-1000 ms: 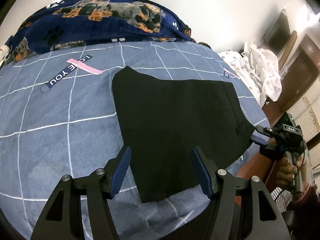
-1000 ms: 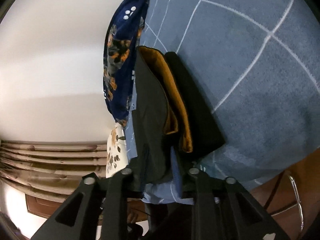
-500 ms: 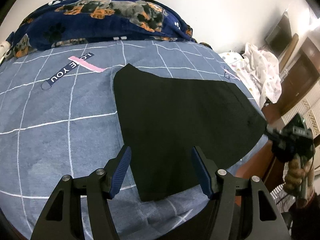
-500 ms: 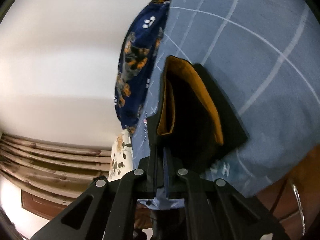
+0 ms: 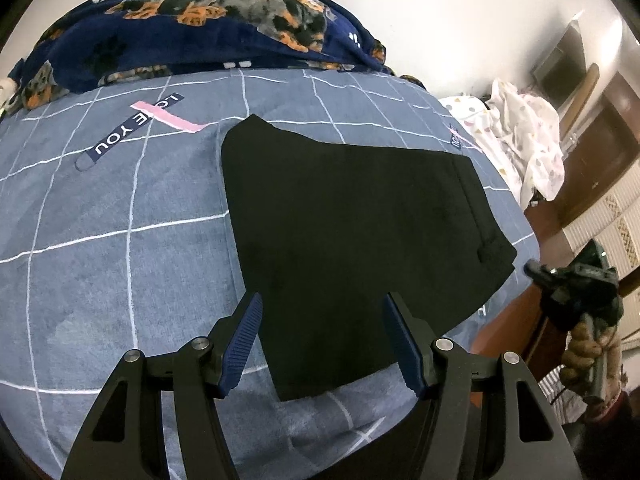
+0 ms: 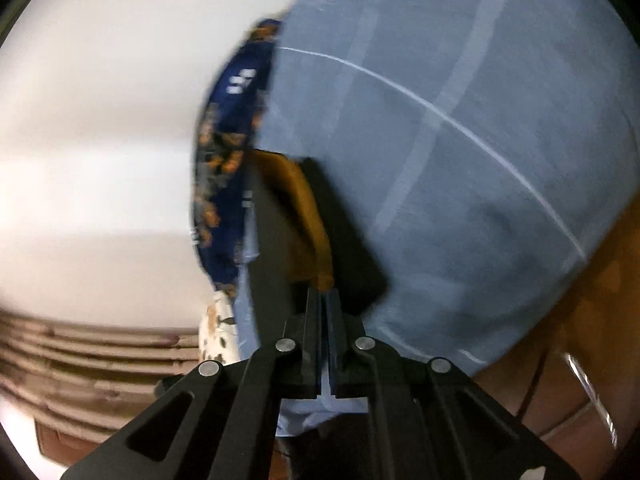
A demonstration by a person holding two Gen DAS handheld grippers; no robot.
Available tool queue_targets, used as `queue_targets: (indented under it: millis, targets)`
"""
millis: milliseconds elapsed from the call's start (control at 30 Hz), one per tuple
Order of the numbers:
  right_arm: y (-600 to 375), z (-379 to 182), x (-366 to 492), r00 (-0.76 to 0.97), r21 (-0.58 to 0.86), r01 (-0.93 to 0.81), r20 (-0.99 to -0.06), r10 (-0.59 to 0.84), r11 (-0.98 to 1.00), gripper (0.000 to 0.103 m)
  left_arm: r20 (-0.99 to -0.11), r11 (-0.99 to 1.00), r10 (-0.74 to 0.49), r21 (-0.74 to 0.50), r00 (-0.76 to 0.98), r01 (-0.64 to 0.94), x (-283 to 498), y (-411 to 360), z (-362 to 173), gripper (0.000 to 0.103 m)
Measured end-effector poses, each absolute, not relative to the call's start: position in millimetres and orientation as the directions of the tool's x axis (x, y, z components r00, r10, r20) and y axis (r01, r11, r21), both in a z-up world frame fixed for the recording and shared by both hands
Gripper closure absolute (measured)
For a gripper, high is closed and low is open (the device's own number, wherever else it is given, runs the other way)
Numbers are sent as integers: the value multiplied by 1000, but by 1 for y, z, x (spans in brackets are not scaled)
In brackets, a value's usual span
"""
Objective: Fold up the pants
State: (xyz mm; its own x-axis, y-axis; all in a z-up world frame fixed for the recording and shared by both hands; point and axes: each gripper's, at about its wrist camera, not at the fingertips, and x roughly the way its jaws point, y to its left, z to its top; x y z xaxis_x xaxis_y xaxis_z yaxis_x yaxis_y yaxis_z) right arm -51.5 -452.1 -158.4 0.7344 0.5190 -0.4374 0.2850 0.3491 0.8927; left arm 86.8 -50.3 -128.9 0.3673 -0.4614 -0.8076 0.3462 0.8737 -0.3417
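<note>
Pants [image 5: 352, 216]: matt black cloth w/ orange lining. Bedsheet [image 5: 120, 264]: soft matt blue cloth; blanket [image 5: 200, 28]: fuzzy fleece. Left gripper [image 5: 320, 340]: matt black plastic, ribbed blue pads, shiny metal screws.

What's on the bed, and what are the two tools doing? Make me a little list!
pants: black, spread flat on the bed sheet; orange inside shows at one end
bed sheet: blue-grey with white lines
blanket: dark blue with dog pictures, at the far side of the bed
left tool: open, over the near end of the pants, holding nothing
right tool: shut, at a corner of the pants; whether it pinches cloth is unclear
</note>
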Motion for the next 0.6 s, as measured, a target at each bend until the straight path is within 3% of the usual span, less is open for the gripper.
queue_targets:
  millis: [67, 133, 167, 600]
  targets:
    - [-443, -153, -43, 705, 905, 256, -416, 574, 341, 93, -810, 875, -458, -339, 365, 346, 87, -51, -130, 40]
    - [-433, -155, -33, 681, 905, 256, -418, 601, 338, 71, -811, 875, -458, -340, 363, 343, 88, -49, -130, 40]
    - [-429, -158, -31, 673, 899, 264, -432, 601, 350, 69, -811, 875, -459, -341, 363, 344, 88, -49, -130, 40]
    - [-432, -170, -12, 661, 878, 330, -478, 579, 348, 68, -824, 878, -451, -341, 342, 336, 85, -49, -133, 38]
